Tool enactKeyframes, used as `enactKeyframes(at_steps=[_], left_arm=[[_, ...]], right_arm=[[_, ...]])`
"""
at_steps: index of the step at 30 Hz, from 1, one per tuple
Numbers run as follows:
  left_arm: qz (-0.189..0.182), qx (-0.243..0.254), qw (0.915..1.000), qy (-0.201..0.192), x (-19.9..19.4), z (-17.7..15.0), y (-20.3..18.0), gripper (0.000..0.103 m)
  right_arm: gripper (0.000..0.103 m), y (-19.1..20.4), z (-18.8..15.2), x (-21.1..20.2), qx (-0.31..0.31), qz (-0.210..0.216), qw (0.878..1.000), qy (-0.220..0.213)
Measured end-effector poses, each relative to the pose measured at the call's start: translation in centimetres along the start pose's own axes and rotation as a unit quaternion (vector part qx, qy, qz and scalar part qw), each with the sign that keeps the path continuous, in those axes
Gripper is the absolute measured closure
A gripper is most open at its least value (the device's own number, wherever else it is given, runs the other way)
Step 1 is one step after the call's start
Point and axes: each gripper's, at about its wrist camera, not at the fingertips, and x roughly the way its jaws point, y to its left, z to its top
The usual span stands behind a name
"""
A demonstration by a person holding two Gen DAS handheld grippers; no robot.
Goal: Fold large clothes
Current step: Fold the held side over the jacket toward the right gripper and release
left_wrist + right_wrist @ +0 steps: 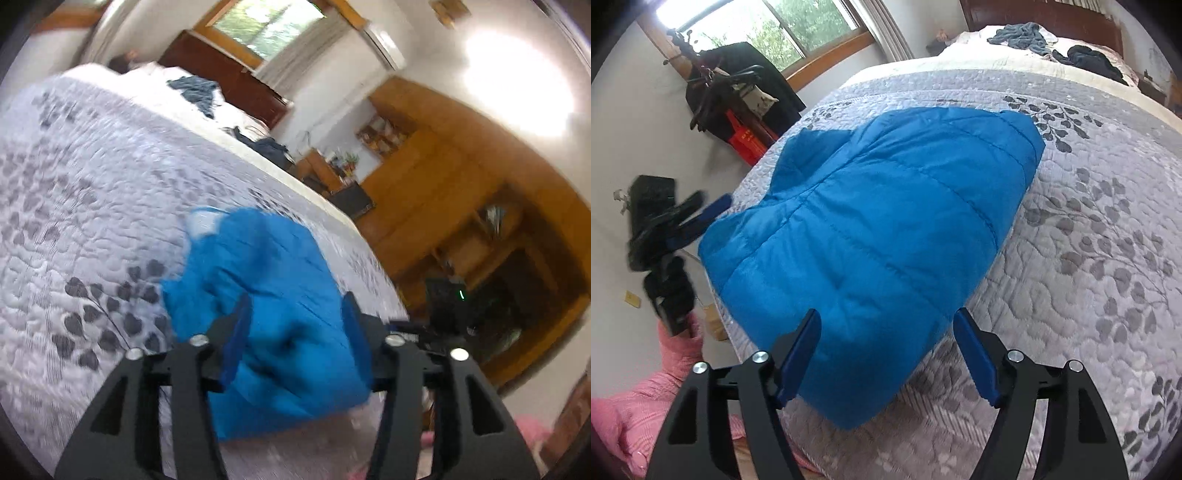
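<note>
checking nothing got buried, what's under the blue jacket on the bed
The blue jacket lies folded on the grey leaf-print quilt, which shows all around it. Whatever sits directly beneath, or between its layers, is covered and cannot be seen.

Grey-and-white quilted bedspread with dark leaf print (pixel 1089 236) spreads ahead of and under both grippers. Far ahead of the right gripper: crumpled grey-blue cloth (pixel 1021 35) and dark heap of clothing (pixel 1093 61) near the dark wooden headboard (pixel 1034 16). Up and left of the right gripper: wood-framed window with greenery outside (pixel 790 33), black garment on hangers (pixel 738 77), red crate (pixel 748 142) below it. Low left: pink textured fabric (pixel 631 413), possibly a sleeve. Right of the left gripper: orange-brown wooden cabinets (pixel 443 177), blurred; white wall air-conditioner unit (pixel 384 46) up high.
</note>
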Motion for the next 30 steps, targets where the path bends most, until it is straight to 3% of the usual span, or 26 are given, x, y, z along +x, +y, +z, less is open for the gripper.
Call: enactKeyframes(at_steps=[3, 7, 9, 12, 18, 25, 30], left_arm=[[0.026, 0.038, 0.9987, 0.023, 0.1, -1.5, -3.0, 0.040], [0.062, 0.027, 0.9959, 0.061, 1.7, -2.3, -3.1, 0.045], [0.061, 0.004, 0.9957, 0.070, 2.0, -2.4, -2.0, 0.082], [0.033, -0.039, 0.9964, 0.068, 1.5, -2.7, -0.2, 0.090], [0.016, -0.087, 0.9932, 0.076, 1.0, -4.4, 1.9, 0.093], [0.026, -0.127, 0.9846, 0.117, 3.7, -7.5, 5.6, 0.093], [0.004, -0.150, 0.9822, 0.113, 4.3, -8.7, 7.0, 0.092]], right_arm=[[0.028, 0.7, -0.8, -0.3, -0.003, 0.006, 1.000, 0.002], [0.028, 1.6, -1.5, -0.1, -0.011, 0.020, 1.000, 0.006], [0.028, 1.9, -1.7, 0.2, -0.014, 0.021, 1.000, 0.008], [0.028, 2.2, -1.7, 0.4, -0.016, 0.016, 1.000, 0.007], [0.028, 1.8, -1.6, 1.4, -0.015, 0.013, 1.000, 0.015], [0.026, 1.3, -1.5, 3.0, -0.012, 0.016, 0.999, 0.029], [0.023, 0.9, -1.6, 4.0, -0.010, 0.022, 0.999, 0.034]])
